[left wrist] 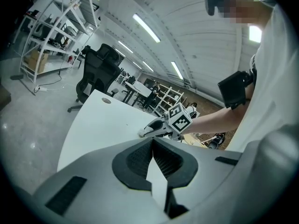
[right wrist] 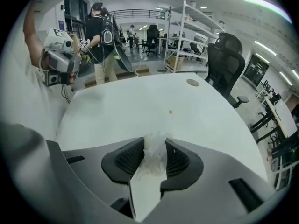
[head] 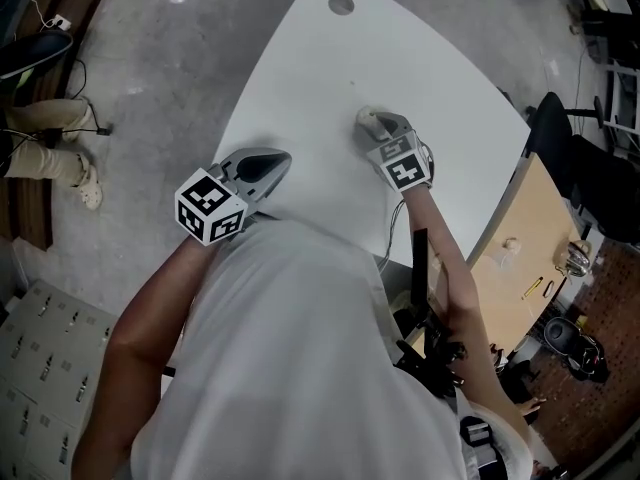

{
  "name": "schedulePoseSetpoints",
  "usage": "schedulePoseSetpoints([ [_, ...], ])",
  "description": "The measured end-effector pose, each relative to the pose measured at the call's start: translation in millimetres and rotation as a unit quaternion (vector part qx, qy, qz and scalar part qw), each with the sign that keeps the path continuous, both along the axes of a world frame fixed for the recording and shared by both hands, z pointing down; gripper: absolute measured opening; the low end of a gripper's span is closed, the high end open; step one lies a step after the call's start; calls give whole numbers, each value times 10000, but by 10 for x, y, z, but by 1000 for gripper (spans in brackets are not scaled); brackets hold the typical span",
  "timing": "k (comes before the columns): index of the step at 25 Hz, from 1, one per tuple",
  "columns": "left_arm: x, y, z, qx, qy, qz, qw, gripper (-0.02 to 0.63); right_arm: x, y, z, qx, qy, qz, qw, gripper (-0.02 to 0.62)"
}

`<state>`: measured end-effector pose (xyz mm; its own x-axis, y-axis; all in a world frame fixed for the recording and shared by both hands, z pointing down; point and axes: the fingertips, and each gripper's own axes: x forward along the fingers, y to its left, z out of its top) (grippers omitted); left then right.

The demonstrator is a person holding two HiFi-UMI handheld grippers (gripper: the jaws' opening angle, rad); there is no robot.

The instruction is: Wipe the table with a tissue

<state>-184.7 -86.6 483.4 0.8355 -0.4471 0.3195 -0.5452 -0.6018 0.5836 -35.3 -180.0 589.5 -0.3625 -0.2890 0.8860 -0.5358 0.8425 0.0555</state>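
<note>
The white tissue (right wrist: 154, 157) is bunched between the pads of my right gripper (right wrist: 154, 143), which is shut on it. In the head view that gripper (head: 371, 123) points steeply down at the white table (head: 420, 58), and the tissue (head: 365, 116) touches the surface near the table's middle. A small brownish spot (right wrist: 170, 111) lies on the table just beyond the tissue. My left gripper (head: 272, 161) hovers at the table's near left edge, shut, with nothing between its jaws. The left gripper view shows its tips (left wrist: 153, 143) meeting and the right gripper (left wrist: 150, 130) further out on the table.
A round cable hole (head: 341, 5) sits near the table's far end. A black office chair (head: 552, 128) and a wooden desk (head: 525, 233) with small items stand to the right. A person (right wrist: 100, 29) stands beyond the table's far side.
</note>
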Motion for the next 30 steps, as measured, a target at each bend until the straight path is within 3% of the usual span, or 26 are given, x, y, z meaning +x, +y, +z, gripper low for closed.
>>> schedulePoseSetpoints([
  [5, -87, 27, 16, -29, -45, -120, 9999, 6, 54, -610, -147, 497, -468, 619, 9957, 127],
  [8, -165, 61, 26, -73, -62, -217, 9997, 6, -40, -878, -155, 594, -718, 442, 9947, 127],
  [11, -295, 66, 42, -105, -70, -316, 9994, 6, -252, -937, -76, 531, -445, 40, 9976, 127],
  [14, -384, 53, 44, -76, -97, -351, 9993, 6, -406, -912, 22, 446, -111, -265, 9986, 129],
  [18, -395, 43, 47, -41, -82, -340, 9994, 6, -454, -840, 36, 234, 34, -322, 9992, 127],
  [25, -351, 77, 56, -13, -2, -143, 9999, 6, -673, -370, 59, 199, 441, -1127, 9925, 127],
  [28, -340, 80, 53, -6, 33, -55, 10000, 6, -756, -81, 82, -18, 344, -1303, 9909, 127],
  [30, -308, 71, 48, 3, 65, 51, 10000, 6, -785, 134, 84, -407, 22, -1229, 9916, 127],
])
